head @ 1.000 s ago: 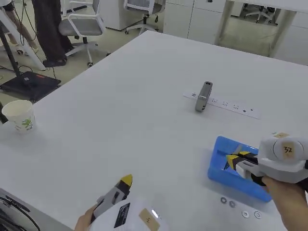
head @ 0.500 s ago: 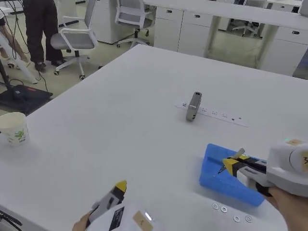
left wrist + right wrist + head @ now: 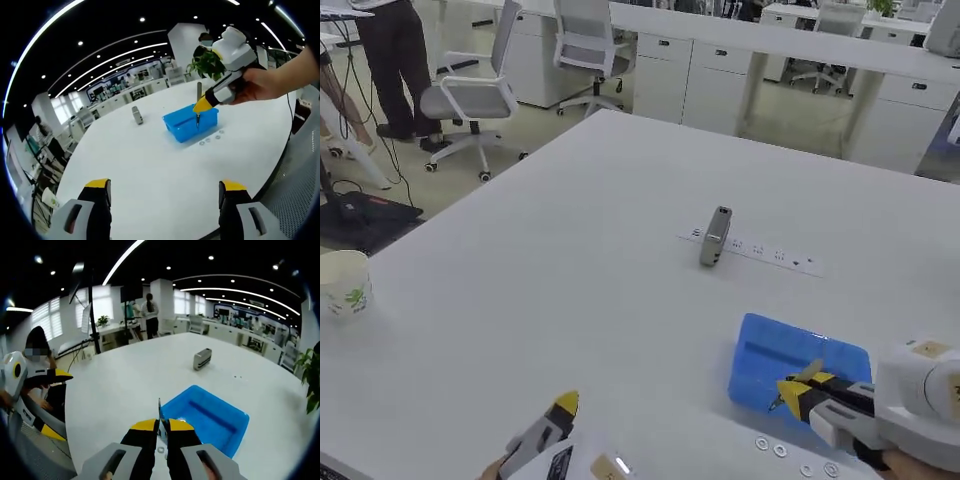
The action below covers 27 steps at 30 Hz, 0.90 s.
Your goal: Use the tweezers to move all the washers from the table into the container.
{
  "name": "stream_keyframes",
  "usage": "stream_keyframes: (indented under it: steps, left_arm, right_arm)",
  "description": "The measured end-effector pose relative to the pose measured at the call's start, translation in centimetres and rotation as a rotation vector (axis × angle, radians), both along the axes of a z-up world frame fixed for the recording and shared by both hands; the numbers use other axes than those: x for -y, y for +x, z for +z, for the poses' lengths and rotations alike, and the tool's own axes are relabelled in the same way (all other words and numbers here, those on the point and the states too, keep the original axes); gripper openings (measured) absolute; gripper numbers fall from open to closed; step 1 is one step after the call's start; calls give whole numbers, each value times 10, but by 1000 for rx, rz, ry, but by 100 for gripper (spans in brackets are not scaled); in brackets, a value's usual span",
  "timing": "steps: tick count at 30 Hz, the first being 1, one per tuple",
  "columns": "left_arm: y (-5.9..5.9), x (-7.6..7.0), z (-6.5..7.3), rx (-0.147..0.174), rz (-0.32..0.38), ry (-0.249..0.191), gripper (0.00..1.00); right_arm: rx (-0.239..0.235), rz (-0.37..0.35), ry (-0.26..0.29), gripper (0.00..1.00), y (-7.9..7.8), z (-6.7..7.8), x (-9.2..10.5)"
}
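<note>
The blue container (image 3: 790, 352) sits at the near right of the white table (image 3: 570, 260). Several washers (image 3: 780, 450) lie in a row on the table just in front of it. My right gripper (image 3: 790, 392) is shut on the thin metal tweezers (image 3: 160, 416), which point down over the container's (image 3: 212, 421) near edge, above the washers (image 3: 210, 141). In the right gripper view, one washer (image 3: 161, 450) shows below the yellow fingertips (image 3: 145, 425). At the table's near edge my left gripper (image 3: 165, 187) is open and holds nothing; the head view shows it low (image 3: 560, 408).
A grey block (image 3: 715, 236) stands on a flat power strip (image 3: 760, 250) beyond the container. A paper cup (image 3: 342, 283) sits at the far left of the table. Office chairs (image 3: 470, 95) and a person stand beyond the table's far left.
My right gripper has drawn back with the tweezers from over the container's middle to its near edge, closer to the washers. The left gripper has barely moved. The head camera has tilted up.
</note>
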<state>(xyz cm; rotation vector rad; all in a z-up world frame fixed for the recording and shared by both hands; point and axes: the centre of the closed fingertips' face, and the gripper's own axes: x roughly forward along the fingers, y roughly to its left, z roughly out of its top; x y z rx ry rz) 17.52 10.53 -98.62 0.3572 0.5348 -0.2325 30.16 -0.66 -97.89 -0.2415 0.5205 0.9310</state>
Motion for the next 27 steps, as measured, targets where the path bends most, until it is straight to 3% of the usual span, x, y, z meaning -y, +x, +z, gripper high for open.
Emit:
stream_keyframes:
  steps: [7, 14, 27]
  left_arm:
    - [0, 0, -2, -8, 1, 4, 91]
    - [1, 0, -3, -15, 0, 9, 91]
    - [1, 0, -5, -23, 1, 16, 90]
  right_arm:
    - [-38, -1, -20, 3, -3, -20, 1]
    - [-41, -9, -46, 3, -1, -31, 4]
    - [-48, -20, -65, 3, 2, -44, 6]
